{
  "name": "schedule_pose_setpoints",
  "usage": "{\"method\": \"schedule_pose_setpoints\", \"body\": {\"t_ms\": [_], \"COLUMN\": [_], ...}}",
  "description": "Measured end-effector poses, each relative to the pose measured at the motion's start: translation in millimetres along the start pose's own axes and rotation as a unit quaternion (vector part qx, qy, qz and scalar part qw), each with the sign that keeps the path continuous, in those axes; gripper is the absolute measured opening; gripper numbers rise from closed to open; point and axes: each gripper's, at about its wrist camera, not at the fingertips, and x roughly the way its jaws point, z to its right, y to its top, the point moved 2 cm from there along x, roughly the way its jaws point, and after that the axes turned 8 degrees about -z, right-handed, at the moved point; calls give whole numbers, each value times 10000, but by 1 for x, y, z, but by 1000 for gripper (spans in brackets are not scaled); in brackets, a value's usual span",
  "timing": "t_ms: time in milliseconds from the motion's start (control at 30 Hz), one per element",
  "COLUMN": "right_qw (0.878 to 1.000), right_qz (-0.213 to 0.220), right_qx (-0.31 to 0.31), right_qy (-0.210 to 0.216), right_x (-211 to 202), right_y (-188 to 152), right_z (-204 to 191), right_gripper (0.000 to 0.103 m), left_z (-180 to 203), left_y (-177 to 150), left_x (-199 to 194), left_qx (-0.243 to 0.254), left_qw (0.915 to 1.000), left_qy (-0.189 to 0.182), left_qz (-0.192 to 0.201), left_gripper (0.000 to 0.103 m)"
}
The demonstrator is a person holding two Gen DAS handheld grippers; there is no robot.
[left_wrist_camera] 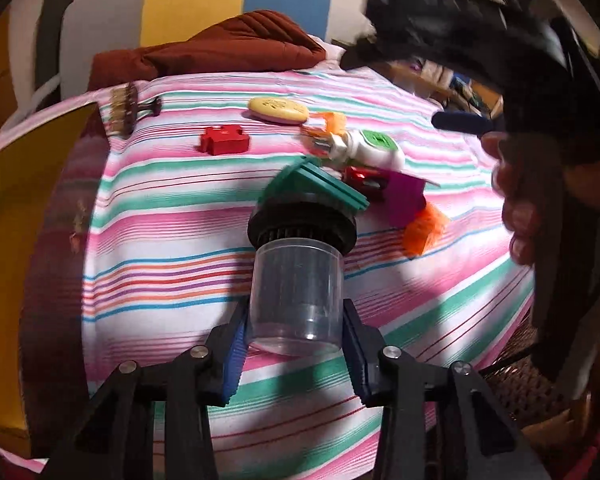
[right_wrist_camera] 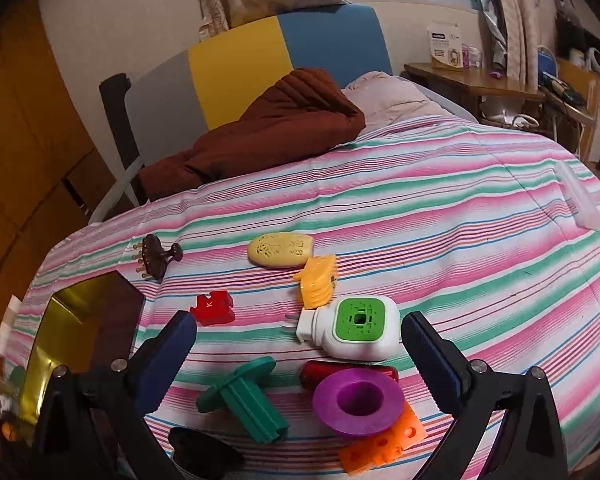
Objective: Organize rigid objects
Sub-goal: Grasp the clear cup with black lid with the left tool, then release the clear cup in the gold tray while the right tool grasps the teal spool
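My left gripper [left_wrist_camera: 294, 344] is shut on a clear plastic jar [left_wrist_camera: 296, 292] with a black cap, held above the striped bed. Beyond it lie a green ribbed spool [left_wrist_camera: 320, 186], a red puzzle piece [left_wrist_camera: 224, 140], a yellow oval case [left_wrist_camera: 278, 110], a white plug-in device with a green top [left_wrist_camera: 374, 146] and a purple flanged ring [left_wrist_camera: 406, 198]. My right gripper [right_wrist_camera: 300, 360] is open and empty, above the green spool [right_wrist_camera: 246, 394], purple ring [right_wrist_camera: 358, 400], white device [right_wrist_camera: 352, 330] and an orange perforated block [right_wrist_camera: 384, 446].
A gold-lined box [right_wrist_camera: 80, 328] sits at the bed's left edge, also in the left wrist view [left_wrist_camera: 24, 260]. A brown scalp massager [right_wrist_camera: 156, 258], yellow hair claw [right_wrist_camera: 318, 280] and red puzzle piece [right_wrist_camera: 212, 310] lie nearby. A brown quilt [right_wrist_camera: 260, 136] lies at the headboard.
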Motion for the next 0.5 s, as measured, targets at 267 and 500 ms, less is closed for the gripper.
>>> {"method": "schedule_pose_setpoints", "body": {"t_ms": [267,500], "right_qw": [9974,9919], "right_qz": [-151,-434], "right_qx": [-661,-1160], "right_qy": [240,282], "right_x": [4,15], "right_y": [-7,-18], "right_z": [-24,-43], "right_gripper": [103,74], "left_z": [-22,-45], "left_y": [-2,-9], "left_x": [-29,-62], "left_qx": [-376,-724], "left_qw": [9988,9950], "left_qy": [-86,-210], "left_qz": [317,657], "left_gripper": [43,43]}}
